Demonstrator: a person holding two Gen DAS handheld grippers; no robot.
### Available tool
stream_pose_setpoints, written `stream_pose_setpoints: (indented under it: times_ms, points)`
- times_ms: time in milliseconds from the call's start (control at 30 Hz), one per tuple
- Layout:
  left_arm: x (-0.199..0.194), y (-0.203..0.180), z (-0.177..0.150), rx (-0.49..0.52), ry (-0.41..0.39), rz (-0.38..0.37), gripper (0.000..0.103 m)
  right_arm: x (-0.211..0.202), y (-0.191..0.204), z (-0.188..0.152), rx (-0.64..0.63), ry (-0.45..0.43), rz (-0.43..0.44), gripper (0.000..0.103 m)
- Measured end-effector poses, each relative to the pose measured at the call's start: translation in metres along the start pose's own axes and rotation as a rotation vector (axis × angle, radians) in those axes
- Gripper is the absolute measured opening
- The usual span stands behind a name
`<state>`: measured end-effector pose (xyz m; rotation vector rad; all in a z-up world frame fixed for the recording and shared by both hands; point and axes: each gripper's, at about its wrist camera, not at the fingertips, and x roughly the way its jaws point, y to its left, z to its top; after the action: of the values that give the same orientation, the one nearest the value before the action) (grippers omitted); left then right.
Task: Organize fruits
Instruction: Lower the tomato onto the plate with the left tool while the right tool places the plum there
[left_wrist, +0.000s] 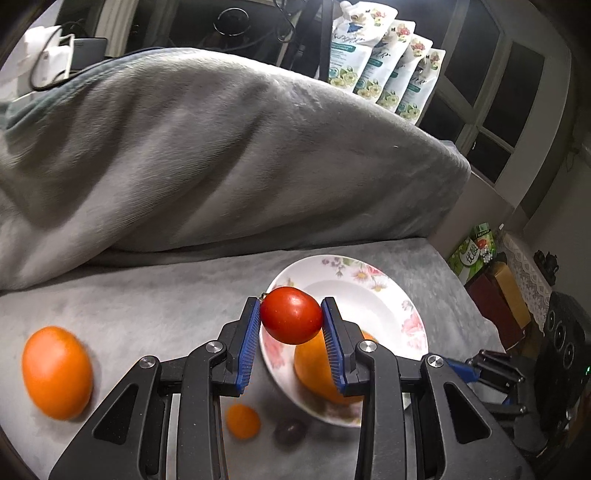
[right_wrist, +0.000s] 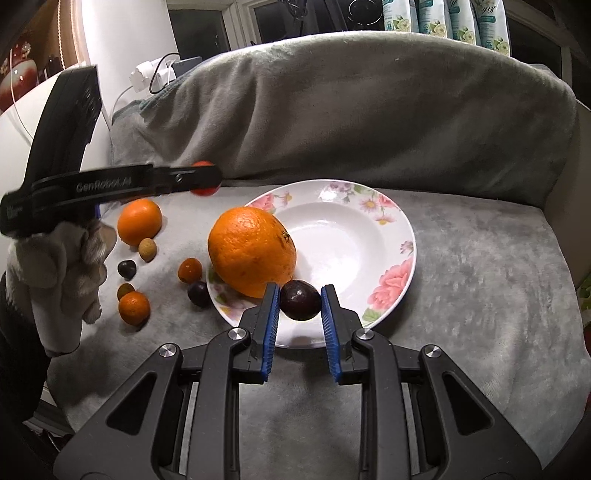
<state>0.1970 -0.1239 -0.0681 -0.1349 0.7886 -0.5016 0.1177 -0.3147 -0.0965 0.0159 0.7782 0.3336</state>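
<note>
A round red tomato (left_wrist: 291, 315) is clamped between the blue pads of the left gripper (left_wrist: 291, 318) above the near-left rim of the white floral china plate (right_wrist: 391, 236). A small dark purple plum-like fruit (right_wrist: 300, 300) is gripped by the right gripper (right_wrist: 300, 308) over the plate's near rim. A large orange (right_wrist: 252, 251) lies on the plate's left side, and smaller fruits are scattered on the grey plush cover (right_wrist: 480, 295) towards its left edge.

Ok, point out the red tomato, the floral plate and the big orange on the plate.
red tomato (left_wrist: 291, 315): left wrist view, middle of its skin.
floral plate (right_wrist: 391, 288): right wrist view, right rim, on the pink rose.
big orange (right_wrist: 251, 251): right wrist view, middle of its peel.
</note>
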Motion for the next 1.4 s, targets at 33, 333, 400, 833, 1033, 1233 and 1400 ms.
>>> stream_pose_setpoints:
  times_ms: [33, 333, 400, 833, 1033, 1233, 1400]
  points:
    - [0.002, 0.000, 0.001, -0.001, 0.003, -0.002, 0.032, 0.001, -0.001, 0.000, 0.001, 0.002, 0.001, 0.024]
    - [0.017, -0.013, 0.006, 0.028, 0.034, -0.022, 0.032, 0.011, -0.003, -0.001, -0.012, 0.018, 0.009, 0.024]
    - [0.020, -0.017, 0.007, 0.039, 0.041, -0.025, 0.032, 0.012, -0.003, -0.001, -0.015, 0.019, 0.009, 0.024]
    - [0.033, -0.029, 0.006, 0.065, 0.079, -0.022, 0.032, 0.015, -0.003, -0.002, -0.016, 0.018, 0.010, 0.024]
    - [0.034, -0.029, 0.006, 0.060, 0.088, -0.019, 0.040, 0.012, -0.002, -0.003, -0.016, 0.006, -0.004, 0.062]
    - [0.028, -0.030, 0.008, 0.053, 0.078, -0.017, 0.047, 0.004, -0.001, -0.002, -0.022, -0.021, -0.006, 0.066]
    - [0.020, -0.031, 0.010, 0.050, 0.057, -0.012, 0.056, -0.004, 0.000, -0.004, -0.014, -0.044, -0.018, 0.083]
